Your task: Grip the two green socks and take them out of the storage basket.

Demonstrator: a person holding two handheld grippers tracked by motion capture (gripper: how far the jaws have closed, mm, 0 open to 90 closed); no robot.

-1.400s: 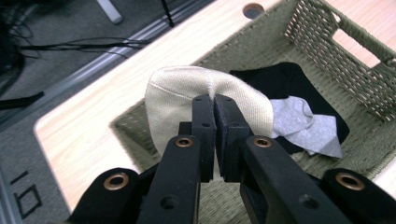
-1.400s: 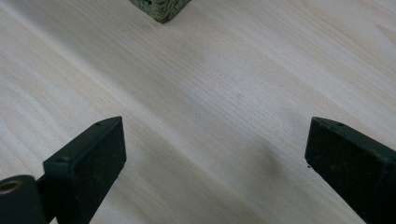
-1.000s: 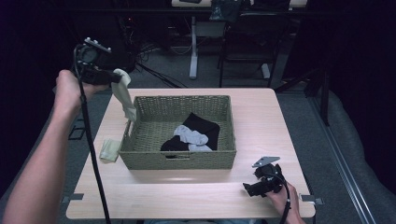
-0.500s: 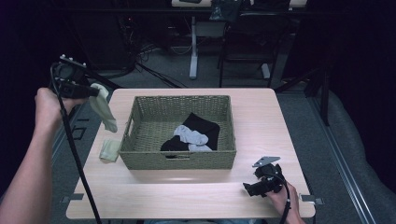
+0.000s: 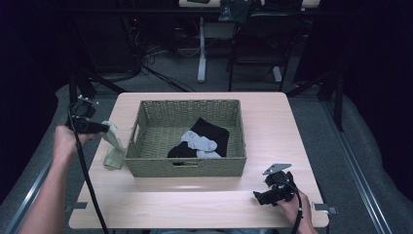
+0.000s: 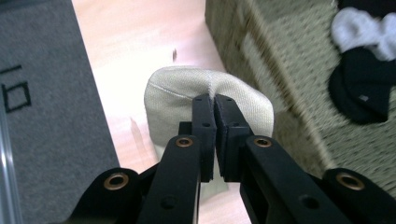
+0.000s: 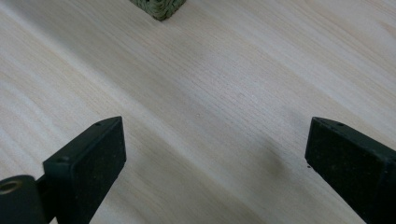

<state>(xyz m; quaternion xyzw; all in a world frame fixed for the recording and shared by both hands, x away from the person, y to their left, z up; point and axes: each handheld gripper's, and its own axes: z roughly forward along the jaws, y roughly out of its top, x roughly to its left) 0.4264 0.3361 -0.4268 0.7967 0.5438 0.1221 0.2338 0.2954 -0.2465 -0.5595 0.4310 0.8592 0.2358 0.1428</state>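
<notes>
While the left gripper (image 5: pixel 100 128) stays clamped on the beige sock (image 6: pixel 208 95) just left of the basket (image 5: pixel 146 122), the sock is best lowered flat, then let go — its tail already touches the table (image 5: pixel 204 204). Open room lies toward that edge — the right gripper (image 5: pixel 265 197), jaws apart, rests beyond the basket's front corner.

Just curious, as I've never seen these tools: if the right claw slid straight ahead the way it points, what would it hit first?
Probably the wicker basket: its corner sits ahead of the open right claw, with bare table between. It lies slightly off-centre, so the claw might just pass it.
</notes>
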